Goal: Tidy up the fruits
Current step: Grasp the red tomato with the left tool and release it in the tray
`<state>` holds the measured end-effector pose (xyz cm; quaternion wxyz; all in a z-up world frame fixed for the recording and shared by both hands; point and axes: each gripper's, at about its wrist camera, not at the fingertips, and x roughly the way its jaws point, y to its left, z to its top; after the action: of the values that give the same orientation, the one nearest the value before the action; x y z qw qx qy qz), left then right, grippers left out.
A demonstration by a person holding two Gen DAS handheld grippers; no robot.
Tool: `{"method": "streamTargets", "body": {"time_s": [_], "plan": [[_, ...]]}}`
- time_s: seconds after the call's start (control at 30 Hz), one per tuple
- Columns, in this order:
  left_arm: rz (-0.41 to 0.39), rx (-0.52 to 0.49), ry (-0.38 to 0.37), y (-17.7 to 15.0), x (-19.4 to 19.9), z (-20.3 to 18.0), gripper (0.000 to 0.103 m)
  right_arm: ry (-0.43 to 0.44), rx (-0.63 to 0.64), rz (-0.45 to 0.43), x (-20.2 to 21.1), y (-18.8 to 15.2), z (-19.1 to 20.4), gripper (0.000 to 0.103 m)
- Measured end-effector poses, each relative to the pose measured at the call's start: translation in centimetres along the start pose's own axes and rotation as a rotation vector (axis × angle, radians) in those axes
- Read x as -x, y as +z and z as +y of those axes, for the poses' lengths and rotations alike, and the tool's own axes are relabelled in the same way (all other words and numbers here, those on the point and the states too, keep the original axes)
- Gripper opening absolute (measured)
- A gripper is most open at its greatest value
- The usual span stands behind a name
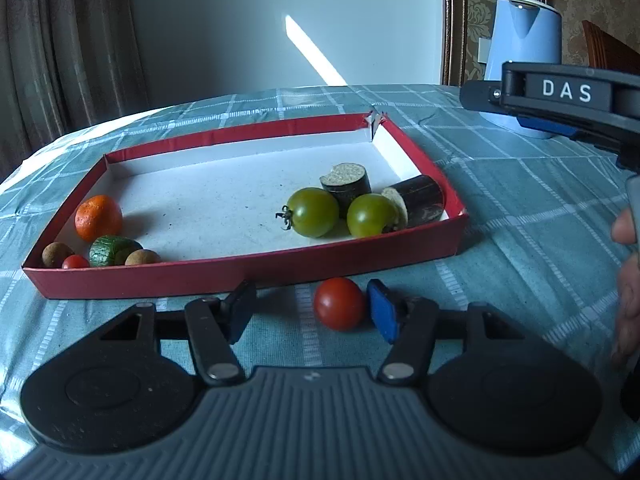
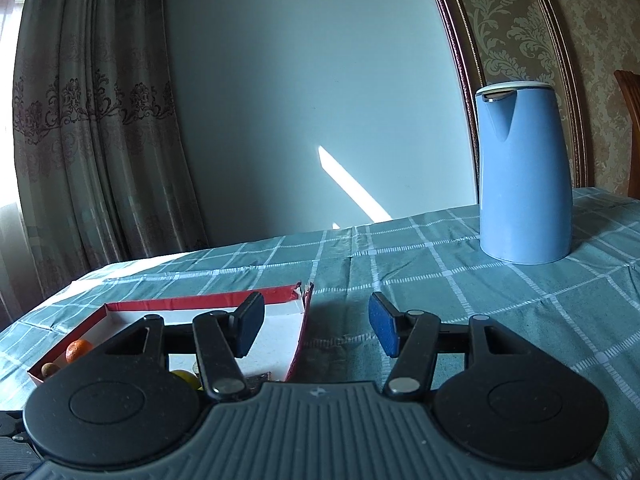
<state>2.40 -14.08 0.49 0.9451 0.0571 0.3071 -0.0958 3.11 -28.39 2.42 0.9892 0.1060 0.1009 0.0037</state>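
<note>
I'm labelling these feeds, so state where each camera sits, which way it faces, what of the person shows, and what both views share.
Left wrist: sits on the left claw, looking forward and down over the table at the red tray of fruit; a red tomato lies between its fingers, the right claw and a hand at the right edge.
Right wrist: sits on the right claw, facing almost level toward the wall and the blue kettle; no body part shows.
Shared: tray, kettle, checked tablecloth, orange fruit.
</note>
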Motion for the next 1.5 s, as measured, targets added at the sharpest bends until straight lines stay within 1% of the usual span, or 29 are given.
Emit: {"method": "streamTargets", "body": {"time_s": [0.03,0.13,0.17,0.27,0.5,0.7,0.83,0.9,0.93,1.13,1.23,1.3,1.33,1.37,1.4,1.43,1.5], "plan": [[-0.006,-0.006,-0.006,-0.1,0.1,-0.1,0.041,-0.001,0.001,0.001,0.0,0.0,0.0,0.057],[-0.018,-0.024,-0.012,-0.1,0.5,-0.6,0.028,-0.003,0.003,0.0,-0.1,-0.1,0.1,0.057],[-0.023,-0.029,-0.012,-0.2,0.6,-0.7,0.025,-0.003,0.003,0.001,-0.1,-0.1,0.1,0.057],[-0.035,-0.035,0.014,-0.3,1.0,-0.9,0.025,-0.005,0.006,0.003,-0.1,-0.2,0.1,0.057],[-0.076,-0.014,0.077,-0.7,2.3,0.4,0.025,-0.002,0.019,-0.007,-0.2,-0.4,0.3,0.057],[-0.093,0.025,0.127,-0.9,3.2,3.1,0.025,0.014,0.041,-0.014,-0.1,-0.6,0.7,0.057],[-0.08,0.078,0.155,-1.0,3.2,5.5,0.025,0.022,0.045,-0.007,0.0,-0.9,1.1,0.057],[-0.083,0.088,0.172,-1.1,3.2,6.4,0.025,0.029,0.047,-0.007,0.3,-1.0,1.3,0.057],[-0.084,0.092,0.189,-1.2,3.2,7.0,0.025,0.038,0.044,-0.007,0.5,-1.1,1.5,0.057],[-0.089,0.144,0.229,-1.3,3.3,10.3,0.025,0.11,0.083,-0.005,2.1,-2.4,4.1,0.057],[-0.086,0.175,0.24,-1.4,3.3,11.7,0.025,0.144,0.115,0.001,2.8,-3.2,5.8,0.057],[-0.083,0.192,0.243,-1.4,3.3,12.4,0.025,0.169,0.14,0.02,3.0,-3.6,6.9,0.057],[-0.081,0.197,0.246,-1.5,3.3,12.7,0.025,0.185,0.147,0.034,3.1,-3.8,7.4,0.059],[-0.079,0.202,0.246,-1.5,3.3,13.0,0.025,0.196,0.151,0.047,3.1,-4.0,7.8,0.065],[-0.078,0.206,0.244,-1.5,3.3,13.2,0.025,0.2,0.155,0.056,3.3,-4.1,8.3,0.067],[-0.077,0.207,0.242,-1.5,3.3,13.4,0.025,0.202,0.158,0.059,3.4,-4.2,8.7,0.069],[-0.079,0.21,0.241,-1.5,3.4,13.5,0.024,0.212,0.169,0.061,3.7,-4.4,9.3,0.069]]}}
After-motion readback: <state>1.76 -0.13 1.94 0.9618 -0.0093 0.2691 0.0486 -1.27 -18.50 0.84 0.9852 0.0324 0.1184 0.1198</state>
